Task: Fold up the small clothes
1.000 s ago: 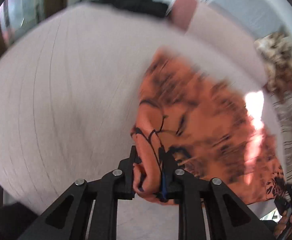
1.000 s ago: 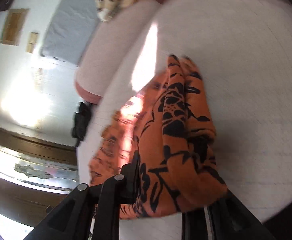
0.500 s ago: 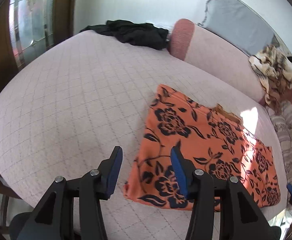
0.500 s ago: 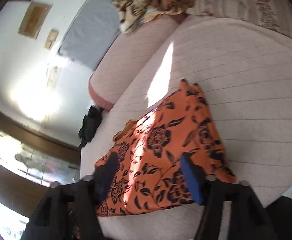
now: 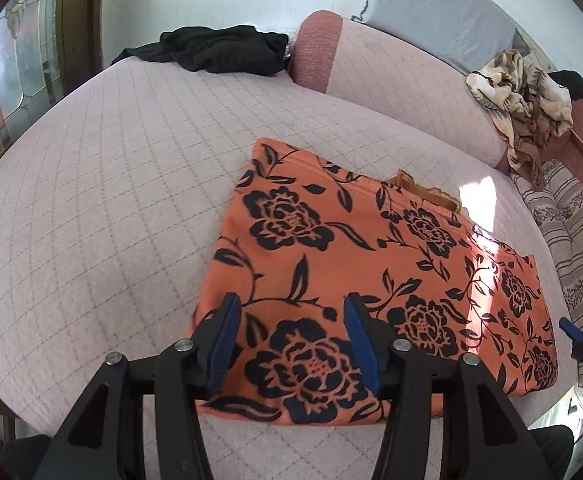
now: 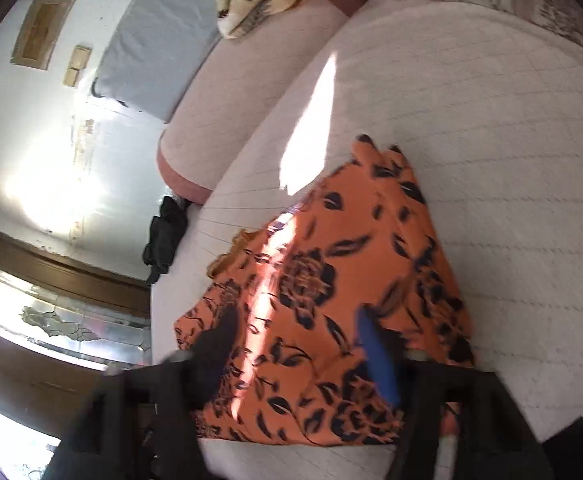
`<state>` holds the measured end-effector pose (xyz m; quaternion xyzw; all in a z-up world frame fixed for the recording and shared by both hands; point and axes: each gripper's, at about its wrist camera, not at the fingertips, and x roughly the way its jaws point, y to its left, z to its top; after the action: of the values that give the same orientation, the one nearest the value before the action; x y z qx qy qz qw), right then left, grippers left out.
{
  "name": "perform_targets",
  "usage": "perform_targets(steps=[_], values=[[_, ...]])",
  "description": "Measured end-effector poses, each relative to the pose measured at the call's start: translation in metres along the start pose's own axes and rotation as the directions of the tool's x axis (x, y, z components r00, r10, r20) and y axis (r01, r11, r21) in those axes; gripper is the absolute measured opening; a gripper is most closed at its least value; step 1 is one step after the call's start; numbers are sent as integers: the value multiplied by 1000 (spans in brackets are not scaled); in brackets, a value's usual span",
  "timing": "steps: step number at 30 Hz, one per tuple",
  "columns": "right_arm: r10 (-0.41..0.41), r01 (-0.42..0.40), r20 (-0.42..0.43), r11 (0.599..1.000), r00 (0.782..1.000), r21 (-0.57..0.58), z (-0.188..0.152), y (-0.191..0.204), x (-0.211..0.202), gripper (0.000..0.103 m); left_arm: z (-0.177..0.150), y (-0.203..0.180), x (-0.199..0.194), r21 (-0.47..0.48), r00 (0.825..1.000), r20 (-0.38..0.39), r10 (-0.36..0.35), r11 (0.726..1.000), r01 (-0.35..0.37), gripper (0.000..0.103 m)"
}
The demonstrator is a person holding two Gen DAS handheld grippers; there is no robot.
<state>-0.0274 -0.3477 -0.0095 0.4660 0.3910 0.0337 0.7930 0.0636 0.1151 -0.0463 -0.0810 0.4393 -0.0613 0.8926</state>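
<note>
An orange garment with black flowers (image 5: 371,264) lies folded flat on the pink quilted sofa seat (image 5: 111,200); it also shows in the right wrist view (image 6: 331,288). My left gripper (image 5: 291,312) is open and empty, just above the garment's near left corner. My right gripper (image 6: 295,324) is open and empty above the garment's near edge; its view is blurred. Its blue fingertip (image 5: 571,330) shows at the right edge of the left wrist view.
A black garment (image 5: 215,50) lies at the seat's far left by the pink backrest (image 5: 391,64). A brown patterned cloth (image 5: 519,96) hangs on the backrest at right. A striped cushion (image 5: 563,232) lies right. A grey pillow (image 5: 431,4) leans on the wall.
Both grippers were shut on the orange garment a second ago. They have let it go, opened and pulled back. The garment now lies flat.
</note>
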Motion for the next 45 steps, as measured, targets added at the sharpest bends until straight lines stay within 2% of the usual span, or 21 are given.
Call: perform_targets(steps=[4,6,8,9,10,11,12,16,22,23,24,25,26,28,30,32,35,36,40,42,45], values=[[78,-79,-98,997,992,0,38,1,47,92,-4,-3,19,26,1000,-23,11,1000,-10,61],[-34,46,-150,996,988,77,49,-34,69,88,-7,0,26,30,999,-42,22,999,-21,61],[-21,37,-87,980,996,194,54,-66,58,47,-8,4,27,33,999,-37,13,999,-12,61],[-65,76,-64,979,996,188,56,-68,47,47,-8,5,28,35,999,-30,13,999,-12,61],[-102,106,-38,985,994,138,58,-63,37,52,-8,5,29,39,1000,-27,15,999,-14,61],[-137,138,-20,986,990,92,59,-56,30,74,-9,4,31,45,999,-26,22,999,-21,61],[-149,149,-7,987,989,58,59,-49,24,81,-9,3,33,54,999,-24,28,998,-26,62],[-185,184,-19,982,983,-34,71,-38,28,83,-12,-4,36,91,999,-14,46,995,-44,67],[-236,226,-102,969,967,-97,90,-46,72,81,-12,0,37,82,1000,-14,27,996,-26,67],[-244,233,-98,965,965,-117,91,-45,78,78,-12,0,38,87,999,-13,31,996,-30,68],[-252,235,-104,961,962,-147,91,-41,83,68,-13,-2,38,96,999,-11,35,995,-34,68],[-273,250,-127,953,954,-173,91,-38,89,30,-13,-3,39,104,999,-9,40,994,-38,69],[-285,257,-135,947,949,-192,90,-34,91,13,-14,-3,39,110,999,-7,43,993,-42,69],[-308,280,-73,925,949,-257,88,-20,84,13,-14,-4,39,113,999,-5,42,993,-41,69],[-297,284,-21,928,955,-240,88,-21,74,12,-14,-3,39,112,999,-4,41,993,-41,69],[-330,312,-70,931,941,-190,88,-44,87,13,-13,-5,40,116,999,-4,45,992,-44,70],[-228,224,-53,972,972,-68,87,-64,79,20,-14,-4,40,120,999,-3,42,992,-41,70],[-228,225,-47,973,973,-56,87,-62,75,21,-14,-4,41,119,999,-3,40,992,-39,70],[-256,252,-3,956,967,-150,77,-26,46,21,-14,-3,40,114,999,-1,38,993,-37,70],[-224,219,-6,958,974,-184,65,-7,31,21,-14,-2,39,111,999,-2,35,993,-34,70],[-83,67,-85,982,993,-175,38,11,17,21,-14,-1,38,105,1000,-4,29,994,-29,70]])
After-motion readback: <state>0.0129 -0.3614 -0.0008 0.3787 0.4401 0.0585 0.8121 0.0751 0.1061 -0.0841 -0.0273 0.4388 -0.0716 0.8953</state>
